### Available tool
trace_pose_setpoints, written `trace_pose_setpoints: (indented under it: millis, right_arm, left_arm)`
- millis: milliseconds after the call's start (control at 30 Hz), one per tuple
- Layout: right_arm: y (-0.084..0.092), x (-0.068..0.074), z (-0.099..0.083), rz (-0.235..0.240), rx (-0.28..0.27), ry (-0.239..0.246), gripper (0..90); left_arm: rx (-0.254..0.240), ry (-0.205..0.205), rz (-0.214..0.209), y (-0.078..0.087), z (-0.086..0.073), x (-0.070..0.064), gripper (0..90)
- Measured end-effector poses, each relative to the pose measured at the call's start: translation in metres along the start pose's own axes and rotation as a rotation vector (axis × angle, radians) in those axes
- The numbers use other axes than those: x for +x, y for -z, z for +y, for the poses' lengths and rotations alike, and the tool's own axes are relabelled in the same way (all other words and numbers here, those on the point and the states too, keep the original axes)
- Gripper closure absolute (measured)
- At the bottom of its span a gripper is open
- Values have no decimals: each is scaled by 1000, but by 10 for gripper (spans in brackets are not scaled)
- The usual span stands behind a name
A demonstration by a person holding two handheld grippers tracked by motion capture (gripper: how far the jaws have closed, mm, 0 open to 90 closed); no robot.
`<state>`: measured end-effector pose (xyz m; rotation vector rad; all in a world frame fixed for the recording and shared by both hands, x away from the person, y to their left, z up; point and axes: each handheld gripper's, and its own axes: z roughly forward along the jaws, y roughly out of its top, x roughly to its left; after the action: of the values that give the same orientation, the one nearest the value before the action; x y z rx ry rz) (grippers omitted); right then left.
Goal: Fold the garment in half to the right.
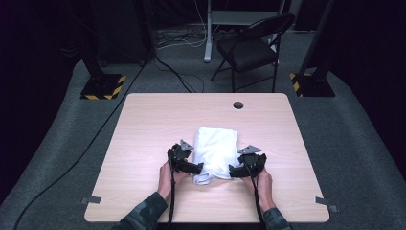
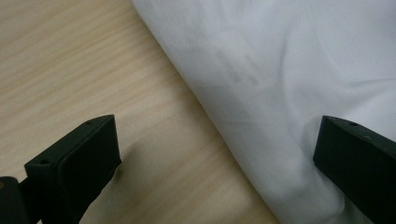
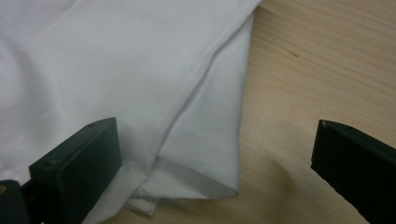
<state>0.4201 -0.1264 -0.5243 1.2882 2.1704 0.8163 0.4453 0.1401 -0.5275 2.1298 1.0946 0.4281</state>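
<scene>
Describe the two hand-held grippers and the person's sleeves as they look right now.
Both the left hand-held gripper and the right hand-held gripper are black, each topped by a grey three-cornered plate, with a black cable trailing back along the forearm. Up close, the jaws are blocky, matt black, with small screw holes. The sleeves are a dark plaid pattern.

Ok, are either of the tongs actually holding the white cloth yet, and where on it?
Nothing is held. Both tongs are open: the left tongs straddle the side edge of the white cloth, and the right tongs straddle its near hemmed corner.
</scene>
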Motion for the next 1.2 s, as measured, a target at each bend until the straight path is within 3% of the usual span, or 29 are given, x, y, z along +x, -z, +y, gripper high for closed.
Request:
trace_pose_setpoints:
  millis: [267, 633, 900, 1200]
  right_arm:
    - [-13, -10, 14, -24, -3, 9, 18]
    - [-17, -14, 19, -4, 15, -18, 0]
    - [-2, -19, 21, 3, -22, -27, 0]
    - [37, -27, 18, 15, -76, -26, 0]
  left_arm:
    - [13, 6, 7, -12, 15, 8, 0]
    - [1, 17, -6, -10, 18, 12, 0]
    - [-50, 25, 12, 12, 22, 19, 0]
    - [-119, 14, 17, 55, 14, 29, 0]
